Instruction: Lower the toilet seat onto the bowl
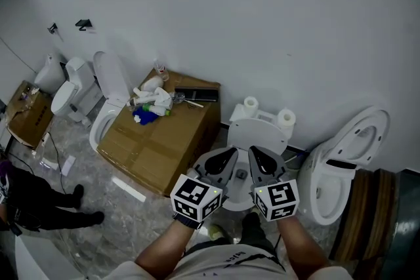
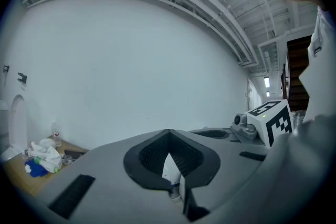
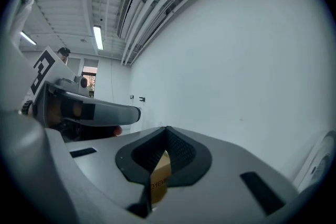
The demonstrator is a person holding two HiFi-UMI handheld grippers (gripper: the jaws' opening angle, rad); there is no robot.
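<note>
A white toilet [image 1: 257, 133] stands against the wall just beyond my two grippers, with two paper rolls [image 1: 251, 103] on its cistern. Its rounded seat and lid show above the grippers. The bowl is mostly hidden behind them, so I cannot tell how the seat stands. My left gripper [image 1: 228, 155] [image 2: 168, 132] and right gripper [image 1: 256, 154] [image 3: 167, 129] are held side by side over the toilet, pointing at the wall. Both have their jaws shut tip to tip with nothing held. Neither touches the toilet.
A large cardboard box [image 1: 172, 141] with bottles and rags lies at the left. Beyond it are two more toilets [image 1: 108, 85]. Another toilet [image 1: 348, 157] lies tilted at the right, beside a dark wooden piece [image 1: 371, 220]. A person [image 1: 33, 203] in dark clothes is at the lower left.
</note>
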